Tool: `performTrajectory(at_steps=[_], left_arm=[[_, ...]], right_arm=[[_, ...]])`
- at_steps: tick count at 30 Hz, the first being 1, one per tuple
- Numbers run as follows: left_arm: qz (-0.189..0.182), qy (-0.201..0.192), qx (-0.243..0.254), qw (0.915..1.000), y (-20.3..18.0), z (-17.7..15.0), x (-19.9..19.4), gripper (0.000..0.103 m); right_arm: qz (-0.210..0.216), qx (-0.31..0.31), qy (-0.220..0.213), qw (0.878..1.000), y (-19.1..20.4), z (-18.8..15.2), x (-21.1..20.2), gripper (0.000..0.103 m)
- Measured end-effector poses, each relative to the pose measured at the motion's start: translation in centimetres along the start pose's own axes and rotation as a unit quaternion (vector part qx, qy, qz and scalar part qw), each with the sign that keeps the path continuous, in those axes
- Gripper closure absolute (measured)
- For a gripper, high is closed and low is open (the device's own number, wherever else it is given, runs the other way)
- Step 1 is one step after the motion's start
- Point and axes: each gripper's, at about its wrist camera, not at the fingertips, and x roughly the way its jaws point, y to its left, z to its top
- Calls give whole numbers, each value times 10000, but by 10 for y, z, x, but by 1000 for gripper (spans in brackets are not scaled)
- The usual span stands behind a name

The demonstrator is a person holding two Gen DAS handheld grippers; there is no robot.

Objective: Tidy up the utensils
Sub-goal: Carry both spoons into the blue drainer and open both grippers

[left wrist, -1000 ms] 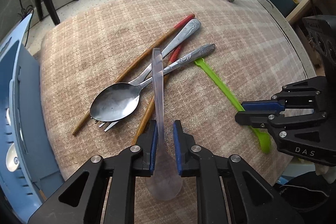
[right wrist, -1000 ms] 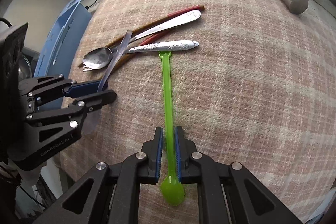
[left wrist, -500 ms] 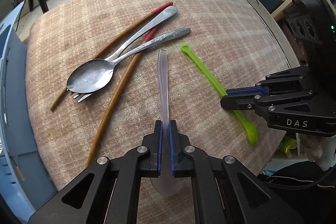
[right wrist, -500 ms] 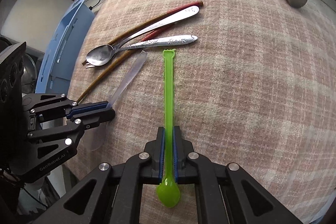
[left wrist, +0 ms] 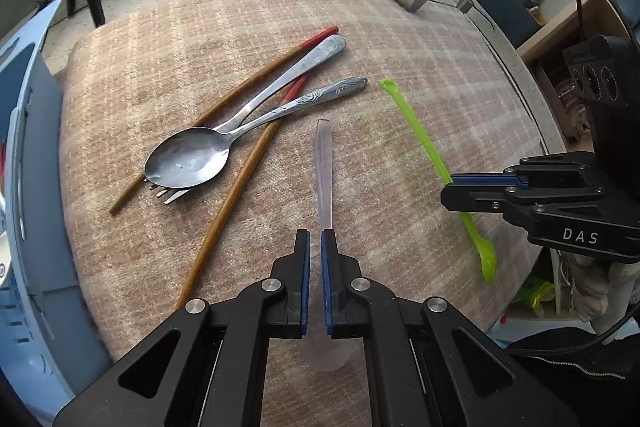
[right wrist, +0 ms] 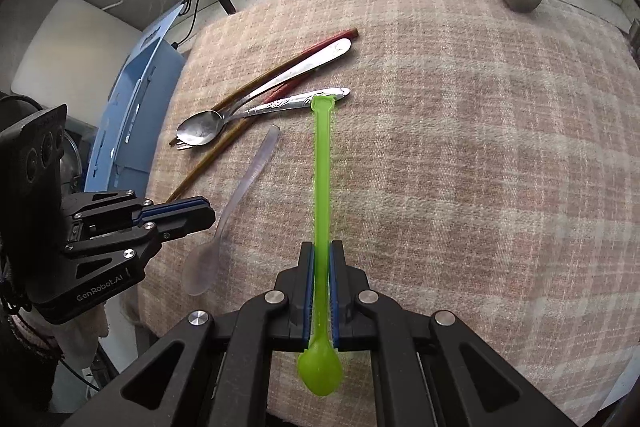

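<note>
Cloth (left wrist: 420, 75): both spoons apparently lifted since.

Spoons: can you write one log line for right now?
left hand-held gripper: shut on clear plastic spoon | right hand-held gripper: shut on green plastic spoon

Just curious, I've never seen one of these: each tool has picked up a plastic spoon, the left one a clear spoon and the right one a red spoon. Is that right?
Nearly. The right tool grips a bright green spoon, not a red one, as the right wrist view shows plainly. The left tool does hold the clear spoon. The only red is on the chopsticks lying on the cloth.
</note>
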Motion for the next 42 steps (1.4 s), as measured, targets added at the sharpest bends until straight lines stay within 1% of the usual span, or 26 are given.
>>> performTrajectory(at_steps=[1, 2, 4, 8, 10, 13, 15, 18, 20, 26, 32, 38, 42], left_arm=[[-73, 28, -52, 10000, 0, 1, 1, 98], [-88, 30, -62, 9999, -3, 2, 3, 92], [-64, 88, 28, 9999, -10, 4, 7, 87], [391, 273, 333, 9983, -25, 6, 21, 87], [537, 220, 447, 9973, -30, 7, 24, 87], [813, 73, 708, 9941, -37, 9, 28, 97], [756, 26, 682, 9948, -37, 11, 29, 97], [560, -6, 464, 9973, -30, 12, 26, 98], [438, -47, 357, 9984, -21, 6, 18, 98], [268, -271, 200, 9991, -10, 2, -7, 98], [251, -482, 46, 9985, -1, 2, -25, 98], [195, -680, -64, 9975, 0, 6, -43, 98], [223, -913, -234, 9953, 14, 6, -68, 98]], right_arm=[[-16, -22, -2, 10000, 1, 1, 1, 97], [-28, -28, -3, 10000, 2, 1, 2, 97], [6, 1, 19, 10000, 2, 1, 5, 97], [28, 3, 43, 10000, 2, 0, 7, 97], [33, 0, 35, 10000, 3, 0, 8, 97], [39, 17, 22, 10000, 1, -1, 7, 97], [26, 23, 13, 10000, 0, -1, 7, 97], [14, 50, -20, 10000, -1, -1, 6, 97], [21, 82, -54, 9999, -2, 0, 4, 97], [28, 84, -152, 9998, 0, 3, -1, 97], [13, -38, -268, 9996, 14, 13, -4, 97], [146, -111, -339, 9993, 29, 21, -7, 97], [283, -183, -468, 9983, 46, 31, -12, 97]])
